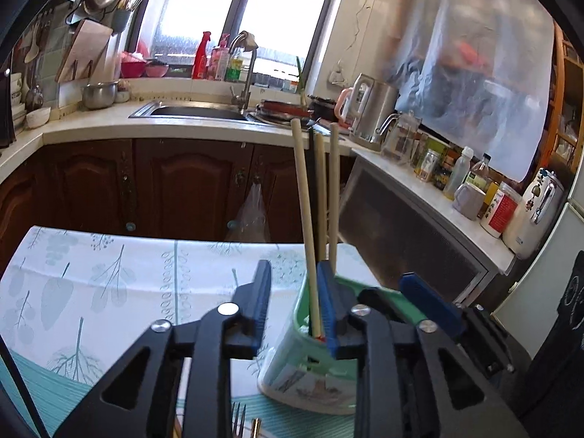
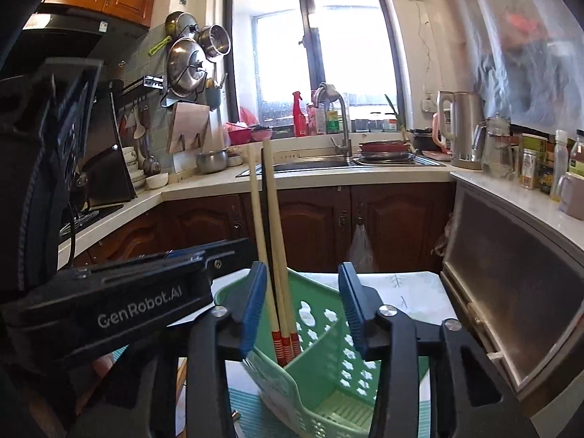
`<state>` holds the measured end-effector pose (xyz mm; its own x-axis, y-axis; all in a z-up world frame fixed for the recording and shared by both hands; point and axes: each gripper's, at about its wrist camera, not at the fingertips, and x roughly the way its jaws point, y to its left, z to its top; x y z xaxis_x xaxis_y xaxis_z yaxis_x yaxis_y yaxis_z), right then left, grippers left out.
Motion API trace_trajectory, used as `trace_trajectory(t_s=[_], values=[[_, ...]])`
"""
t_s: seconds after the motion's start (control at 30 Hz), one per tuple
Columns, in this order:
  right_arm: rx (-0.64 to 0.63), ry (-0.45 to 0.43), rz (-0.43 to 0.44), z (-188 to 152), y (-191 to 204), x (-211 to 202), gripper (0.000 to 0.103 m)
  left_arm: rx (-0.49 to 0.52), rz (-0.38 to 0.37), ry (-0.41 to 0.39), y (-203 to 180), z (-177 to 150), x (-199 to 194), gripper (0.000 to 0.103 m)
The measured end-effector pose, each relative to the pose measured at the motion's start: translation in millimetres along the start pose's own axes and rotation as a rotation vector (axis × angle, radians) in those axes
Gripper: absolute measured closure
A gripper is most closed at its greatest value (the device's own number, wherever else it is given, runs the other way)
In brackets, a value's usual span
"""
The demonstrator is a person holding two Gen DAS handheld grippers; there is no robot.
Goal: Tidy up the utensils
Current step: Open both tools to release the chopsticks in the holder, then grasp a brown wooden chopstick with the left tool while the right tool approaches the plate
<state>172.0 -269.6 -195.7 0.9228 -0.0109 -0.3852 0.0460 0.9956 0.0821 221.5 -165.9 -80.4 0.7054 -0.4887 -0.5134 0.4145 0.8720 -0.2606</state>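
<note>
Chopsticks (image 2: 272, 241) stand upright in the green caddy (image 2: 328, 376) on the surface; both the left gripper (image 1: 292, 306) and right gripper (image 2: 301, 310) are part open, empty. Next: fetch the fork (image 1: 239, 419)

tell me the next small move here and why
Probably lift both tools clear. The chopsticks already stand in the green holder, the right tool is open around them, the left tool is open too, and a fork still waits on the table.
</note>
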Motion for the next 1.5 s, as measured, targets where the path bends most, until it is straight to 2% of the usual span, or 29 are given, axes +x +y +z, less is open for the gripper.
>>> trace_trajectory(t_s=[0.17, 0.23, 0.3, 0.47, 0.63, 0.77, 0.87, 0.9, 1.03, 1.17, 1.27, 1.33, 1.5], values=[[0.010, 0.039, -0.010, -11.0, 6.6, -19.1, 0.061, 0.001, 0.031, 0.065, 5.9, -3.4, -15.3, 0.066], [-0.001, 0.067, -0.008, -5.8, 14.4, -34.6, 0.061, 0.013, 0.045, 0.092, 7.7, -4.3, -24.4, 0.055], [-0.008, 0.104, 0.001, -0.7, 24.2, -49.5, 0.060, 0.022, 0.043, 0.130, 10.9, -5.4, -36.2, 0.051], [-0.003, 0.259, 0.036, 14.6, 44.8, -73.3, 0.059, 0.027, 0.051, 0.229, 21.1, -2.2, -64.8, 0.050], [0.022, 0.387, 0.067, 37.6, 68.5, -92.4, 0.059, 0.080, 0.137, 0.281, 29.2, 2.9, -93.9, 0.050], [0.052, 0.485, 0.086, 72.6, 83.2, -101.2, 0.060, 0.086, 0.177, 0.350, 41.6, 2.6, -113.1, 0.050], [0.016, 0.525, 0.092, 97.5, 96.2, -108.6, 0.060, 0.107, 0.208, 0.389, 48.6, 0.2, -125.1, 0.050], [-0.005, 0.543, 0.089, 99.8, 103.9, -111.8, 0.060, 0.115, 0.219, 0.404, 50.8, -1.4, -128.1, 0.049], [-0.021, 0.605, 0.122, 102.9, 125.8, -113.2, 0.060, 0.133, 0.241, 0.469, 60.9, -12.5, -136.5, 0.035], [0.000, 0.663, 0.173, 87.7, 142.6, -109.4, 0.060, 0.172, 0.242, 0.505, 67.9, -25.5, -135.3, 0.035], [0.018, 0.720, 0.181, 68.4, 154.0, -99.4, 0.060, 0.191, 0.228, 0.566, 76.7, -44.3, -126.3, 0.039], [0.029, 0.750, 0.183, 55.1, 157.5, -91.2, 0.060, 0.194, 0.216, 0.614, 83.2, -58.1, -117.1, 0.058], [0.045, 0.819, 0.204, 25.8, 167.3, -76.2, 0.068, 0.139, 0.171, 0.722, 103.0, -89.5, -94.3, 0.077]])
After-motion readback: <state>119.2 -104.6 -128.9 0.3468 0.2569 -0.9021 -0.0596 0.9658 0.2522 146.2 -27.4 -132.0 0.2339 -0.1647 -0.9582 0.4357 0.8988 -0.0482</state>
